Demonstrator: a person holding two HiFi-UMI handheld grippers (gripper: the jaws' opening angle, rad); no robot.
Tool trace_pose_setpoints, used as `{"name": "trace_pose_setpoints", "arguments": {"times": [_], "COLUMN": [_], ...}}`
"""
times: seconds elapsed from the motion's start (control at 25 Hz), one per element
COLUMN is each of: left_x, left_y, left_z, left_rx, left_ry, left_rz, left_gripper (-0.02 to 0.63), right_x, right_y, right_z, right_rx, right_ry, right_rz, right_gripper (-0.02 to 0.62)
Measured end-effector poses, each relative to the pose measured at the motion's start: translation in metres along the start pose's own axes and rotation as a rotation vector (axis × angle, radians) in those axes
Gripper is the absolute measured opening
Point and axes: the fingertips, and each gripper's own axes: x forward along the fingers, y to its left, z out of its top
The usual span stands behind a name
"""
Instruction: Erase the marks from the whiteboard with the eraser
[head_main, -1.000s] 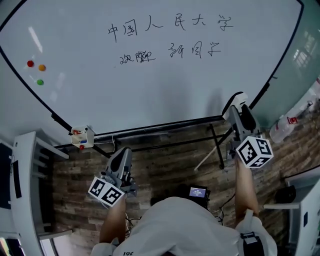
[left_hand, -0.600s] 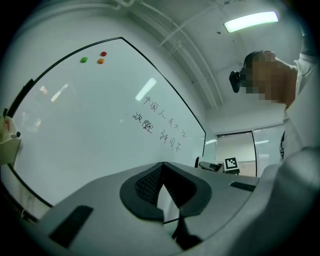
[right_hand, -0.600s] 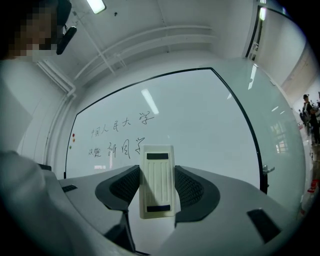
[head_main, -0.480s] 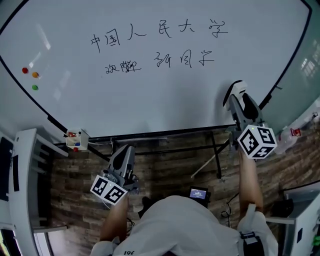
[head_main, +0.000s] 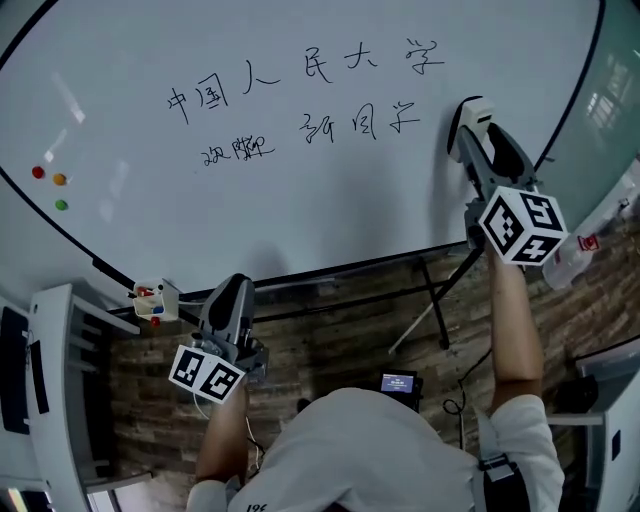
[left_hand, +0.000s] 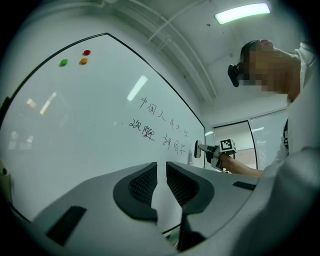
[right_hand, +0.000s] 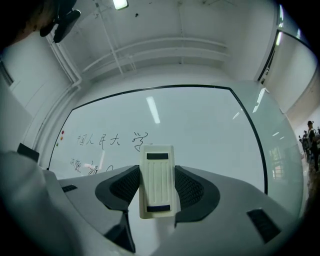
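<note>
A big whiteboard (head_main: 300, 220) carries two rows of black handwriting: an upper row (head_main: 310, 70) and a lower row (head_main: 355, 125). In the right gripper view the writing (right_hand: 107, 141) lies left of the jaws. My right gripper (head_main: 468, 128) is shut on a white eraser (head_main: 472, 112) (right_hand: 158, 180), raised close to the board just right of the lower row's end. My left gripper (head_main: 228, 300) (left_hand: 161, 182) hangs low below the board's bottom edge, its jaws nearly together with nothing between them.
Red (head_main: 38, 172), orange (head_main: 60, 180) and green (head_main: 62, 205) magnets sit at the board's left. A small marker box (head_main: 152, 298) hangs at the lower left corner. Black stand legs (head_main: 432, 300) cross the wood floor. A bottle (head_main: 575, 255) stands at the right and white furniture (head_main: 60, 380) at the left.
My right gripper has risen with the eraser from the board's bottom edge to beside the lower row of writing. The left gripper has stayed low.
</note>
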Motion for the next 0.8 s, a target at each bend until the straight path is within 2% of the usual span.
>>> {"name": "trace_pose_setpoints", "arguments": {"times": [0.08, 0.32, 0.56, 0.8], "left_x": [0.006, 0.023, 0.034, 0.036], "left_y": [0.004, 0.010, 0.012, 0.015], "left_z": [0.012, 0.040, 0.053, 0.051], "left_rx": [0.041, 0.140, 0.169, 0.167], "left_ry": [-0.022, -0.067, -0.078, -0.069], "left_rz": [-0.001, -0.019, -0.062, -0.070], "left_gripper": [0.078, 0.081, 0.081, 0.080], "right_x": [0.008, 0.027, 0.046, 0.059], "right_y": [-0.001, -0.013, -0.018, -0.018], "right_z": [0.013, 0.045, 0.071, 0.074], "right_rx": [-0.022, -0.053, -0.099, -0.140], "right_ry": [-0.013, -0.027, -0.031, -0.010], "right_rz": [-0.012, -0.069, -0.097, -0.123], "right_gripper": [0.238, 0.238, 0.238, 0.238]}}
